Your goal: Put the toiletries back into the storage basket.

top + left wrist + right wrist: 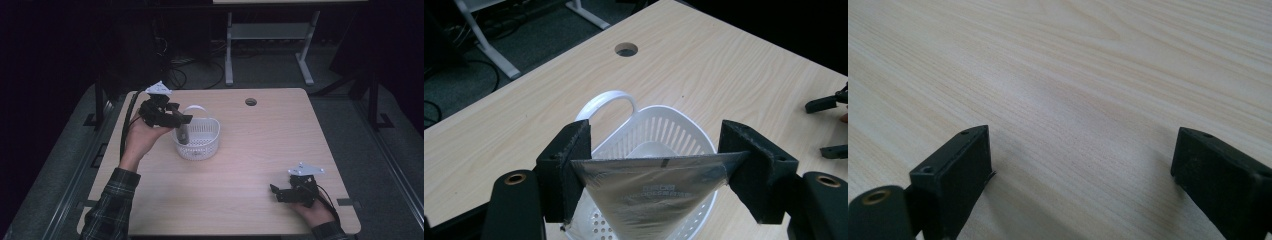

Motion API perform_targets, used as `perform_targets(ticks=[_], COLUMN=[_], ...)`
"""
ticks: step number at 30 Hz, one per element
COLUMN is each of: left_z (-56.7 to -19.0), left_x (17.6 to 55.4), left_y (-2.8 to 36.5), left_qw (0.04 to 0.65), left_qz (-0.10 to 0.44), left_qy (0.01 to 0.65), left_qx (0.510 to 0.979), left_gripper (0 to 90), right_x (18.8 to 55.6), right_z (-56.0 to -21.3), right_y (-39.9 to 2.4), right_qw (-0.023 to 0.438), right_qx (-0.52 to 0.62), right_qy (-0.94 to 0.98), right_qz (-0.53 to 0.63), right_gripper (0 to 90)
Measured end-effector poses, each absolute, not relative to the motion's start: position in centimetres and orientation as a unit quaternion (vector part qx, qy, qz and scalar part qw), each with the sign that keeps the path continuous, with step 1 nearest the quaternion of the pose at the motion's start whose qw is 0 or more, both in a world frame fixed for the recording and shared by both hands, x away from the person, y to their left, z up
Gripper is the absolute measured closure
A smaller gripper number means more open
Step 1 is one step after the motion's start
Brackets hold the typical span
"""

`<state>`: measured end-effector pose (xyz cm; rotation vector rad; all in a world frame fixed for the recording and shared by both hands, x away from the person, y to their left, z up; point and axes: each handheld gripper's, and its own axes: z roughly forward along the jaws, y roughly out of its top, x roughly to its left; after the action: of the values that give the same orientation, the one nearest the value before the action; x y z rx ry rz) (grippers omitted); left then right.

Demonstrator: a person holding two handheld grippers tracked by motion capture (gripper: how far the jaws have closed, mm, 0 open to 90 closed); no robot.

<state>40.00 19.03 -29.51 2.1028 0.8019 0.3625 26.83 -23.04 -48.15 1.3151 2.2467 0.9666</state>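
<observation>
Two black tools: left tool (656, 165) clamping a glossy silver pouch (651, 192) over a perforated white basket (674, 127), right tool (1080, 170) agape.

One white basket (197, 138), one silver packet (651, 190), one table (260, 150), two tools.

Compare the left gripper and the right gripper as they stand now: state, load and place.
The left gripper is shut on a silvery pouch; the right gripper stands open with nothing between its jaws. The left gripper is raised over the white basket at the table's far left; the right gripper sits low over bare wood at the near right. Both are black, two-jawed and hand-held.
</observation>
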Motion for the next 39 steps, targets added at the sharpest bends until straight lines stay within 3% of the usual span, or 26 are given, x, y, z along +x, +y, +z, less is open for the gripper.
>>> perform_targets(ticks=[39], left_z=[-34.5], left_x=[41.2], left_y=[18.7], left_qw=[0.383], left_qz=[0.143], left_qy=[0.332], left_qx=[0.85], left_gripper=[29.5], right_x=[26.8], right_z=[-48.2], right_y=[-23.0], right_qw=[0.182], right_qx=[0.466], right_qy=[0.795], right_qz=[0.342], right_gripper=[8.6])
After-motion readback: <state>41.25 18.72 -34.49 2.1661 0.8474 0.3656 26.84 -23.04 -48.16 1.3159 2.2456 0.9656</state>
